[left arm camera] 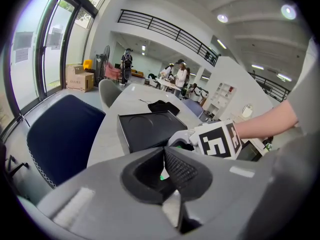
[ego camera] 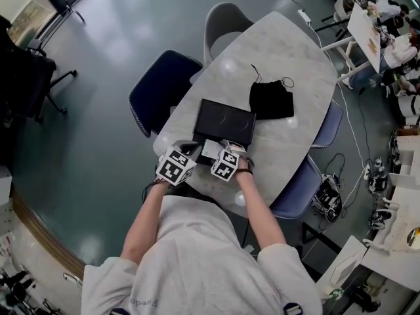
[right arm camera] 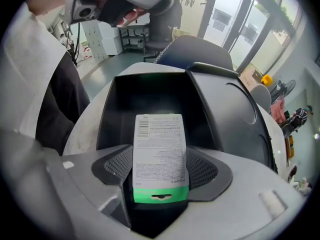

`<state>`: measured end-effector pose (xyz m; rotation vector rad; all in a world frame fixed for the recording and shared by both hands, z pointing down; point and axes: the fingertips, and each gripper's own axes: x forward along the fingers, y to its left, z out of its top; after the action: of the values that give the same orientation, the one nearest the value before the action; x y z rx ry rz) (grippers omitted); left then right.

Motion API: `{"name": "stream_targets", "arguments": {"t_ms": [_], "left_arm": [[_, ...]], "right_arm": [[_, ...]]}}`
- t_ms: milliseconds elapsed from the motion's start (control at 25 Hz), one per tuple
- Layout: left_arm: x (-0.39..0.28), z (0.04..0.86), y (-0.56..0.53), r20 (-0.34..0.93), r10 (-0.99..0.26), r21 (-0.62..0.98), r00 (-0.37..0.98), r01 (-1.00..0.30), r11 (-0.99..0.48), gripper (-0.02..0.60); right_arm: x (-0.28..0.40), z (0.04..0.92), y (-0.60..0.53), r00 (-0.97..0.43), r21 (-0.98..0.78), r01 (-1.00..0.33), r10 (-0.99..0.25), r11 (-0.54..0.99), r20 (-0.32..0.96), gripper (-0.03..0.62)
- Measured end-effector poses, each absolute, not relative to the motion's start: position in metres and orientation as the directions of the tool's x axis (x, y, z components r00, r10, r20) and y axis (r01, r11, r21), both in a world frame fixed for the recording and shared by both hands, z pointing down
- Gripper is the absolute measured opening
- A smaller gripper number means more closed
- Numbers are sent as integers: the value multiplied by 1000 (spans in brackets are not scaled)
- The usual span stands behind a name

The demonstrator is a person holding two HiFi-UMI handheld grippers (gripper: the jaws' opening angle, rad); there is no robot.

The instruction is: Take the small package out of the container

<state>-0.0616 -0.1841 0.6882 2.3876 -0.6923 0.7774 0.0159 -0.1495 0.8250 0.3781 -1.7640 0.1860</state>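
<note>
A small white package with a green band and printed text is held upright in my right gripper, whose jaws are shut on its sides. It hangs just above the open black container, with the lid folded back to the right. In the head view both grippers sit over the container's near end, the left gripper beside the right gripper. My left gripper has its pads together with nothing clearly between them, and a green speck shows behind them.
A black drawstring pouch lies on the marble table beyond the container. A dark blue chair stands at the table's left, a grey chair at the far end and blue chairs on the right.
</note>
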Motion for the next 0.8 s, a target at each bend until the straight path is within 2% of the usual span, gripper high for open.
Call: {"name": "stream_targets", "arguments": {"t_ms": [440, 800], "left_arm": [[-66, 690, -178, 643, -287, 333, 710, -597, -730, 54], [-62, 697, -171, 649, -289, 334, 704, -604, -723, 54]], "right_arm": [[6, 825, -143, -188, -18, -321, -44, 947, 981, 330], [9, 833, -143, -166, 27, -331, -86, 943, 982, 331]]}}
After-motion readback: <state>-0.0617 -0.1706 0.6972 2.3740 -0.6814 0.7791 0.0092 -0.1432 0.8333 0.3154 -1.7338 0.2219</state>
